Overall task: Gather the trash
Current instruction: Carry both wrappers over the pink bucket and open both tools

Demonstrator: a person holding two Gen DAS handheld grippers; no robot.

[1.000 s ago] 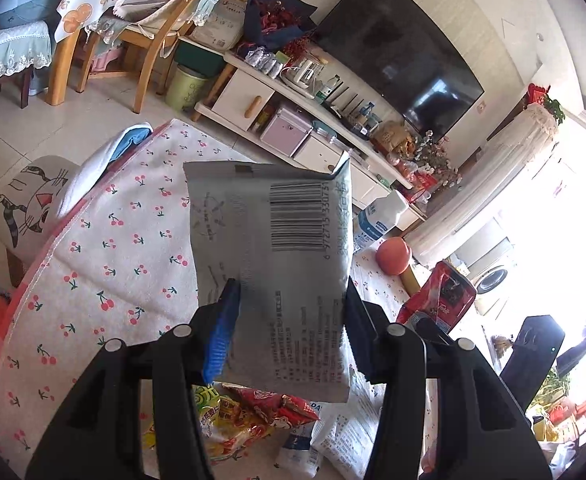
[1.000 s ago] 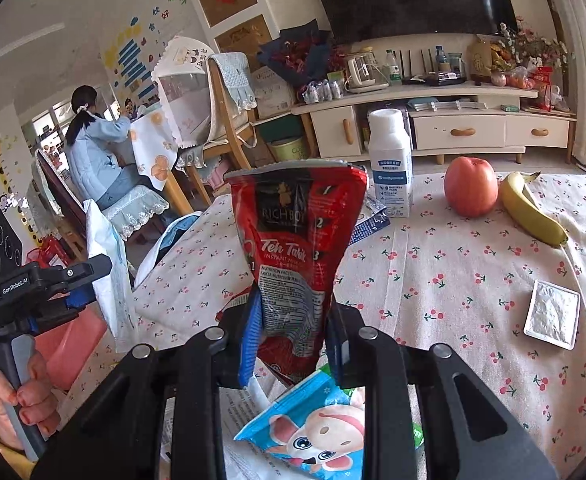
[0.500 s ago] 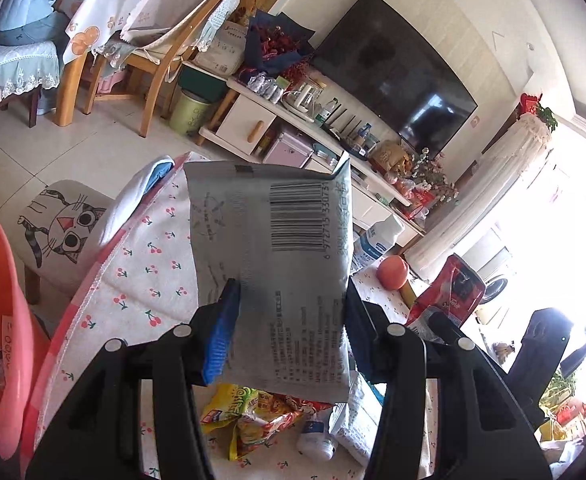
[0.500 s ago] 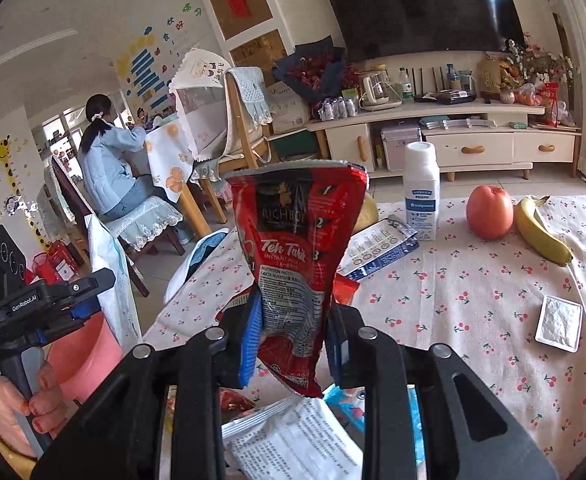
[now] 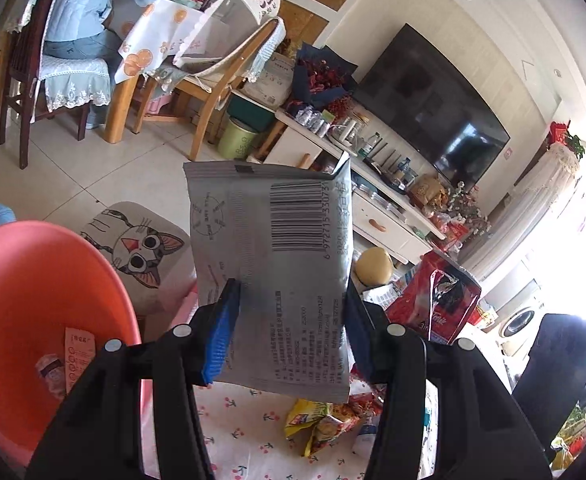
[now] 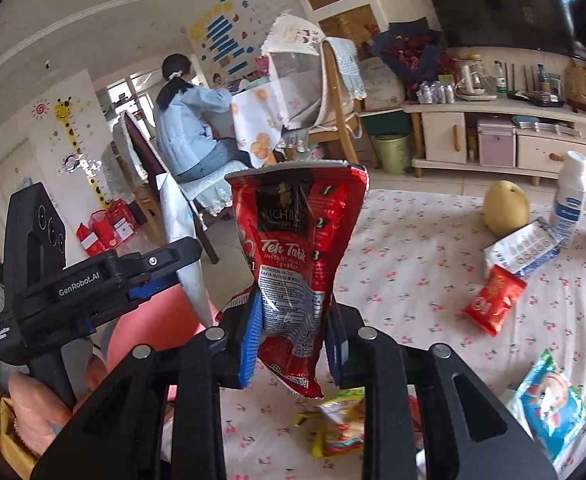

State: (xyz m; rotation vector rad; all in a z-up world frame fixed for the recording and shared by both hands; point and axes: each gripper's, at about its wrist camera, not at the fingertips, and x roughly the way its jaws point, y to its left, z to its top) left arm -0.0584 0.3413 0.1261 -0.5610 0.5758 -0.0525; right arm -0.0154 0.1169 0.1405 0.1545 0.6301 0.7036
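While clamped upright, grey packet fills left hand-held gripper

A flat grey foil packet with a barcode stands upright, pinched low. A crumpled red foil tea sachet, torn open on top, likewise.

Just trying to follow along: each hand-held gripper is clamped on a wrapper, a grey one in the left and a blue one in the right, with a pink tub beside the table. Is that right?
Nearly. The right hand-held gripper is shut on a red Teh Tarik packet, not a blue one, as the right wrist view shows. The left hand-held gripper does hold the grey wrapper, and the pink tub is beside the table.
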